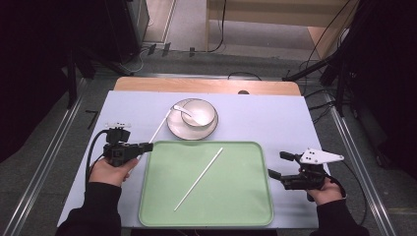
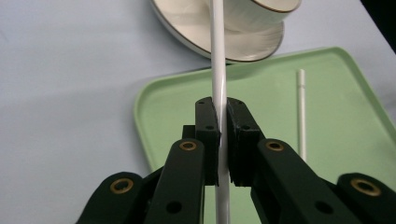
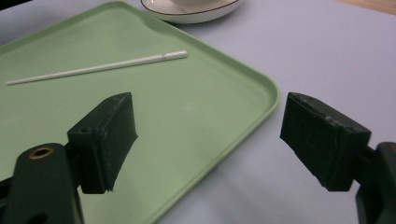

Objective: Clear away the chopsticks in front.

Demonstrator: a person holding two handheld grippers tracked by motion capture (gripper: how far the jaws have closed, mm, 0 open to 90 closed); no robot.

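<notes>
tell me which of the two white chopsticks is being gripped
The chopstick clamped in the left gripper, by the tray's left corner and reaching toward the plate. The other chopstick lies loose on the tray.

Even overhead light falls on the tabletop [image 1: 275, 118], leaving the floor and the side margins of the high view nearly black. Shadows are soft and short. The high view is slightly soft. In the left gripper view the bowl [image 2: 254, 14] near the top edge blurs. In the right gripper view the green tray [image 3: 187, 107] carries a dull sheen and the near jaws look soft.
</notes>
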